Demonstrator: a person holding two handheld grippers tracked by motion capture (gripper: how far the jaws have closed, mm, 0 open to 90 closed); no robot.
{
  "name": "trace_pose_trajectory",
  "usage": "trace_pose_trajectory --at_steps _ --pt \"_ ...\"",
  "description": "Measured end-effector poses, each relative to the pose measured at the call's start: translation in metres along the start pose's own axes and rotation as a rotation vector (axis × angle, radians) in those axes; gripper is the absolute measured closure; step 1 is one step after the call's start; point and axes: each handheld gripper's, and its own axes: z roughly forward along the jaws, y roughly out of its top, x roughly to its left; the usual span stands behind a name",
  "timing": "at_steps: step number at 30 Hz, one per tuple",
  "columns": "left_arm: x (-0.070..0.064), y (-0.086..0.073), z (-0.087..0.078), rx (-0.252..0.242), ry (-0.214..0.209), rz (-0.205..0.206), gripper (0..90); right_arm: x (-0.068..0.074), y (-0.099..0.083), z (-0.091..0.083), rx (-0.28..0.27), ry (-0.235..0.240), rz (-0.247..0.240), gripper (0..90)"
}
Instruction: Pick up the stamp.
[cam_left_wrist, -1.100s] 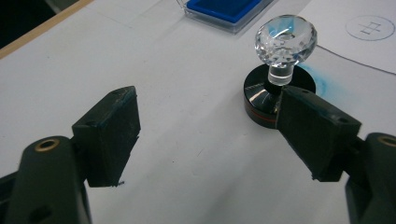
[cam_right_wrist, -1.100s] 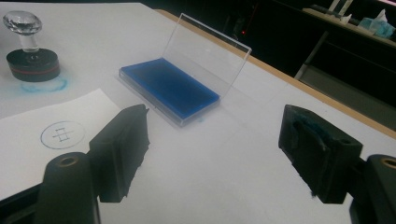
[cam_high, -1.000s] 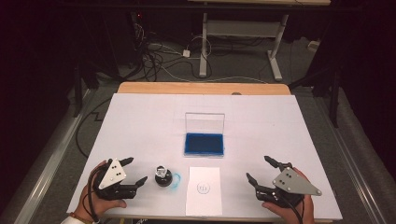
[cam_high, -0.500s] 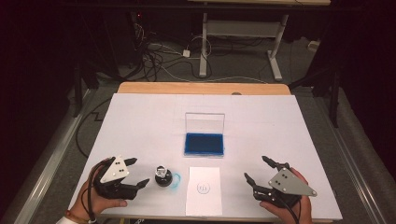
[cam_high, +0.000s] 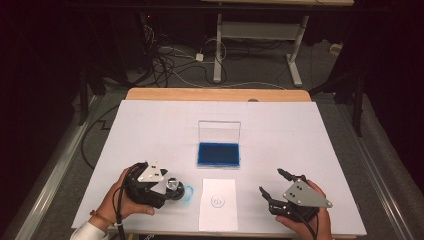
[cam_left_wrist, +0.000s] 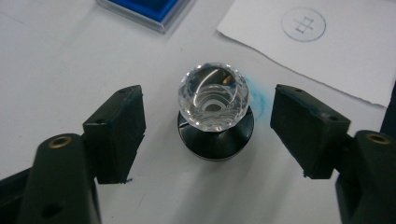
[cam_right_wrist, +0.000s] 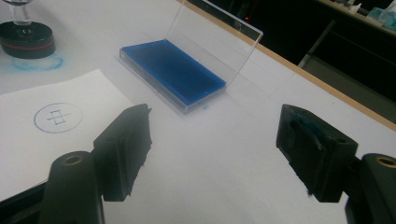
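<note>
My fingers on both grippers stand wide apart and hold nothing. In the high view, my left gripper (cam_high: 167, 190) sits at the near left of the white table (cam_high: 150, 125), right up against the round black stamp with a faceted clear-glass knob (cam_high: 175, 187), which stands on a smear of blue ink; just beside it to the right lies the white sheet of paper with a small blue circular mark (cam_high: 218, 204), and beyond that sheet the open clear plastic case with a blue ink pad (cam_high: 218, 153), its lid upright. My right gripper (cam_high: 273, 185) rests near the near right edge, well apart from the stamp. In the left gripper view, the stamp (cam_left_wrist: 214, 112) stands upright between the two black fingers (cam_left_wrist: 116, 133), touching neither, with the paper (cam_left_wrist: 336, 51) beyond it at upper right. In the right gripper view, the fingers (cam_right_wrist: 123, 149) frame bare table, with the paper (cam_right_wrist: 51, 126) left, the ink pad case (cam_right_wrist: 175, 70) ahead and the stamp (cam_right_wrist: 25, 39) at far upper left.
</note>
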Motion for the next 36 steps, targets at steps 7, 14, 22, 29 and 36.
trace_pose_trajectory --at_steps 7,14,22,29,36 --pt "0.006 0.006 0.007 0.038 -0.016 0.002 36.5 0.001 -0.001 0.002 0.005 0.007 0.001 26.6" --pt "0.006 0.009 0.013 0.033 -0.041 0.02 47.0 0.001 -0.001 0.002 0.009 0.009 -0.008 26.8" --pt "0.005 0.009 0.014 0.036 -0.037 0.028 54.1 0.004 -0.001 0.003 0.014 0.016 -0.027 27.6" --pt "0.003 0.008 0.014 0.022 -0.026 0.029 54.5 0.004 -0.001 0.003 0.015 0.015 -0.031 27.8" --pt "0.002 0.007 0.013 0.02 -0.013 0.032 54.6 0.002 -0.001 0.004 0.024 0.003 -0.031 27.9"
